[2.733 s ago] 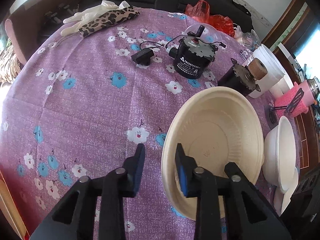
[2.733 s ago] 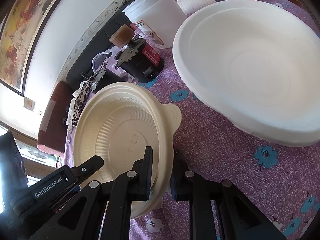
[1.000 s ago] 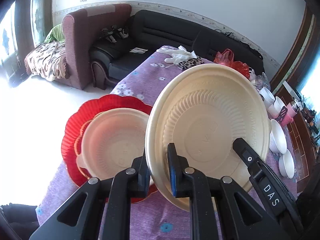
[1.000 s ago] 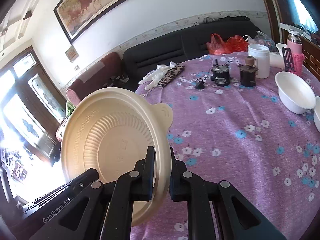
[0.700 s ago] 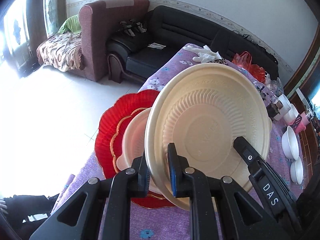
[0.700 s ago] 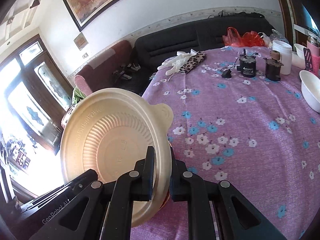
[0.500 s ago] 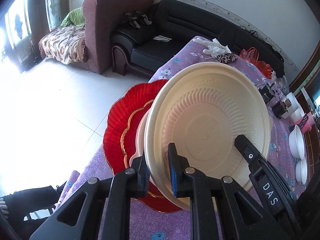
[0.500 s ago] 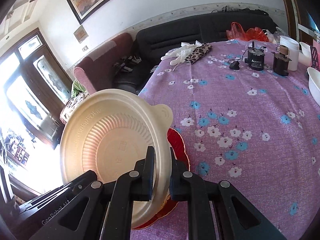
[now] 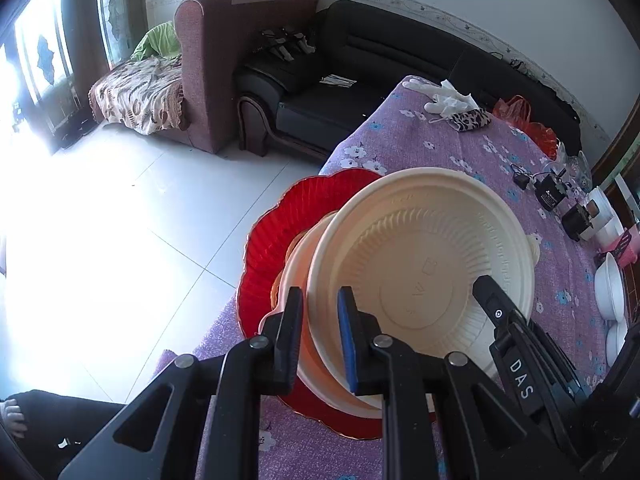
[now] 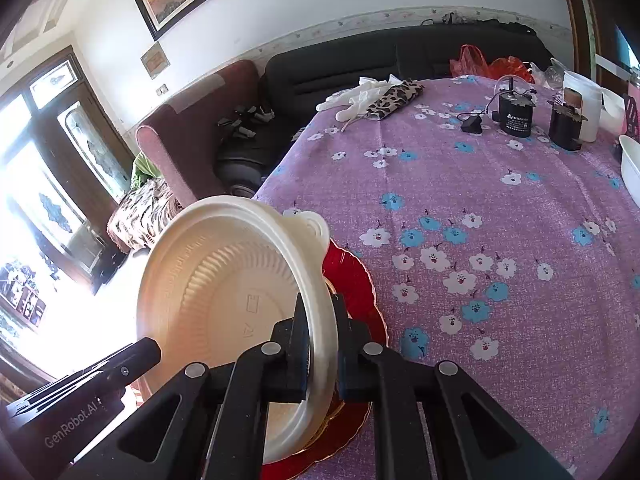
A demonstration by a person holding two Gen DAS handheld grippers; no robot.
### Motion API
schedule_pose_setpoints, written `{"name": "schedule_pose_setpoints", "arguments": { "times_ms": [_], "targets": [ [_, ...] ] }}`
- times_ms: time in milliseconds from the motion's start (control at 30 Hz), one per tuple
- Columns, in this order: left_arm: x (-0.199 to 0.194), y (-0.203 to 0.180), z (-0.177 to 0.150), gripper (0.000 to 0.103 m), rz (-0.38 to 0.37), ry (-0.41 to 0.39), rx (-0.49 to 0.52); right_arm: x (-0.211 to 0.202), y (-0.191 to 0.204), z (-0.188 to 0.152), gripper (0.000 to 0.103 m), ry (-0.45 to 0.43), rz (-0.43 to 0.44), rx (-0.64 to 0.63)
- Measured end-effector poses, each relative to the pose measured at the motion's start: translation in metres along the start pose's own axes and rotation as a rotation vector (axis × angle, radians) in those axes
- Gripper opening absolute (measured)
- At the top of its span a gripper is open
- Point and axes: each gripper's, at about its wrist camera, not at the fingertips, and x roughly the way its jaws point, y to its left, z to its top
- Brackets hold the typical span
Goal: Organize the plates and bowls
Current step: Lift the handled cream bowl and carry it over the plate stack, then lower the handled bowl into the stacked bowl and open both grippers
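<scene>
A purple flowered counter (image 10: 480, 208) carries a red plate (image 9: 276, 240) at its near-left corner, with a cream bowl (image 9: 298, 256) in it. Left gripper (image 9: 319, 316) and right gripper (image 10: 320, 320) each clamp opposite rims of a second bowl (image 9: 420, 264), nested into the first.

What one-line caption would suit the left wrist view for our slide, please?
Left gripper and right gripper hold a cream bowl over another bowl on a red plate.
</scene>
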Motion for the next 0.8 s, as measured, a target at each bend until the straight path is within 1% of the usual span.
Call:
{"name": "schedule_pose_setpoints", "arguments": {
  "times_ms": [67, 167, 233, 300, 467, 500, 533, 567, 600, 733, 800],
  "targets": [
    [-0.007, 0.001, 0.001, 0.022, 0.055, -0.035, 0.013, 0.000, 0.000, 0.000, 0.012, -0.003, -0.005, -0.002],
    [-0.018, 0.008, 0.005, 0.026, 0.079, -0.073, 0.001, -0.002, -0.005, 0.001, 0.013, -0.023, -0.012, 0.019],
    [-0.023, 0.013, 0.007, 0.028, 0.086, -0.086, -0.009, -0.004, -0.008, 0.002, 0.014, -0.033, 0.001, 0.027],
    [-0.026, 0.016, 0.007, 0.030, 0.085, -0.089, -0.016, -0.007, -0.009, 0.002, 0.014, -0.043, 0.007, 0.035],
    [-0.030, 0.010, 0.002, 0.032, 0.081, -0.087, -0.006, -0.026, -0.002, 0.006, 0.016, -0.115, 0.003, -0.008],
    [-0.031, 0.009, 0.002, 0.033, 0.082, -0.087, -0.004, -0.032, -0.002, 0.008, 0.019, -0.132, -0.001, -0.009],
    [-0.032, 0.007, 0.001, 0.035, 0.080, -0.088, -0.002, -0.037, -0.004, 0.009, 0.026, -0.146, -0.004, -0.008],
    [-0.033, 0.005, 0.000, 0.035, 0.076, -0.088, -0.002, -0.041, -0.006, 0.011, 0.030, -0.155, -0.006, -0.003],
    [-0.034, 0.003, -0.001, 0.035, 0.072, -0.087, -0.001, -0.045, -0.010, 0.013, 0.035, -0.162, -0.006, 0.005],
    [-0.041, -0.016, -0.005, 0.038, 0.055, -0.089, 0.029, -0.065, -0.036, 0.018, 0.035, -0.193, -0.006, 0.061],
    [-0.045, -0.033, -0.009, 0.039, 0.043, -0.093, 0.056, -0.074, -0.055, 0.020, 0.035, -0.198, -0.009, 0.092]
  ]
}}
